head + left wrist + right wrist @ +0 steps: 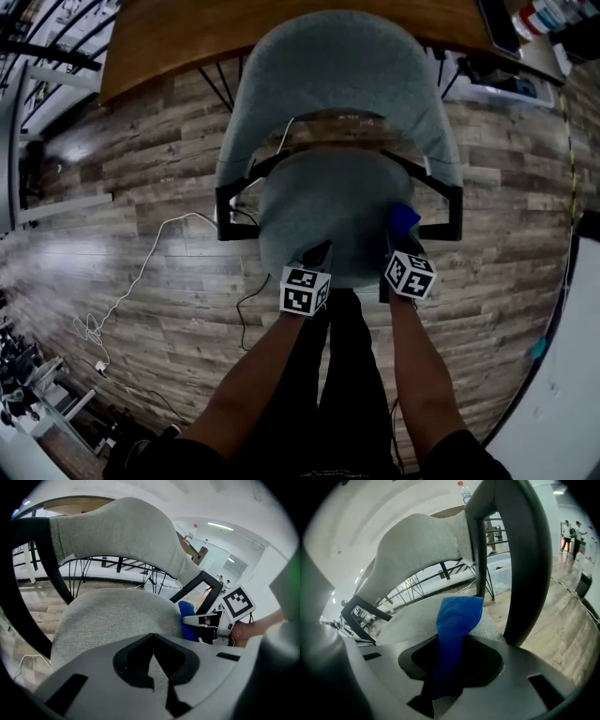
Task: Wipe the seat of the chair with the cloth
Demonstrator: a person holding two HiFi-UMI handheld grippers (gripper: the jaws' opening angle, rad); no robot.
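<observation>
A grey upholstered chair stands in front of me, its round seat [323, 202] below a curved backrest [337, 70]. My right gripper [401, 246] is shut on a blue cloth [404, 221] at the seat's right front edge, beside the black armrest [448, 202]. In the right gripper view the blue cloth [457, 620] sticks up from the jaws over the seat [410, 620]. My left gripper [317, 258] hovers at the seat's front edge, shut with nothing in it. The left gripper view shows the seat [112, 616] ahead, with the blue cloth [188, 620] and right gripper [211, 620] to the right.
A wooden table [187, 33] stands behind the chair. A white cable [141, 272] trails over the wood-plank floor [112, 187] at the left. Black armrest frames [230, 202] flank the seat. A white surface [562, 394] lies at the lower right.
</observation>
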